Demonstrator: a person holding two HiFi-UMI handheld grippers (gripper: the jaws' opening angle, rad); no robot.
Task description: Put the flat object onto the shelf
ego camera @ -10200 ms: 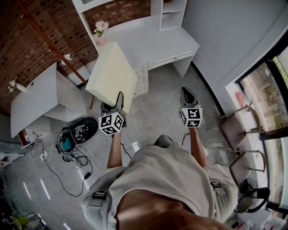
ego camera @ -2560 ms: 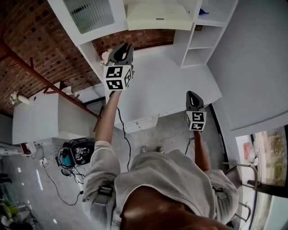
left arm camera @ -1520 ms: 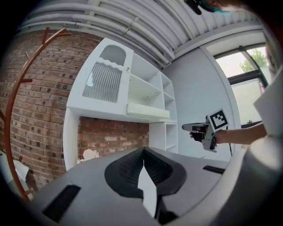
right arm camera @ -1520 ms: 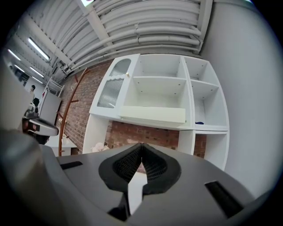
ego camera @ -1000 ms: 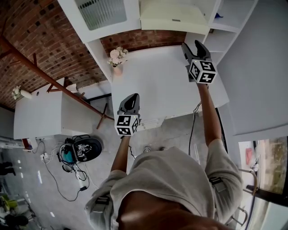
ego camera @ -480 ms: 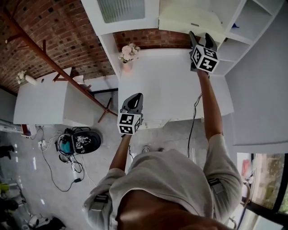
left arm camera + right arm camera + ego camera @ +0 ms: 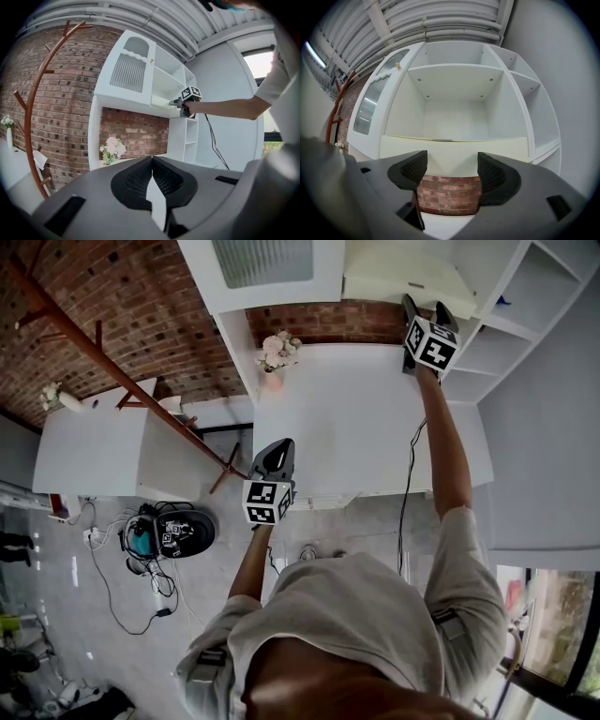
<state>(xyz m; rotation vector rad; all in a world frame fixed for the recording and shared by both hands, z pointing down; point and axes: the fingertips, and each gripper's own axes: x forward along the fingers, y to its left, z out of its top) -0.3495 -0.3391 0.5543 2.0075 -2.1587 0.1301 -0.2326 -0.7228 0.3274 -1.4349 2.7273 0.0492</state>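
since the flat object point(image 7: 394, 282) already lies along the bottom of the open shelf point(image 7: 454, 112) compartment, the main part of the job looks done. in the right gripper view its cream front edge point(image 7: 454, 150) runs the full width of that compartment, just ahead of the jaws and a little above the gap between them.

the right gripper point(image 7: 452, 166) is raised level toward that edge. its jaws have just been opening and now stand wide, with nothing between the pads. only the brick wall point(image 7: 450, 194) under the cabinet shows through the gap. in the head view this gripper point(image 7: 424, 306) sits right at the near edge of the slab, though i cannot tell whether a fingertip touches it.

the left gripper point(image 7: 279, 444) hangs low over the white desk point(image 7: 347, 418), well back from the shelf. in its own view point(image 7: 152, 173) the jaws are pressed together on nothing, and the other gripper point(image 7: 180, 104) shows far ahead and above them.

what is left, as i judge it, is small. the slab may need a nudge if its front overhangs, which these views do not settle. after that the right arm can draw clear.
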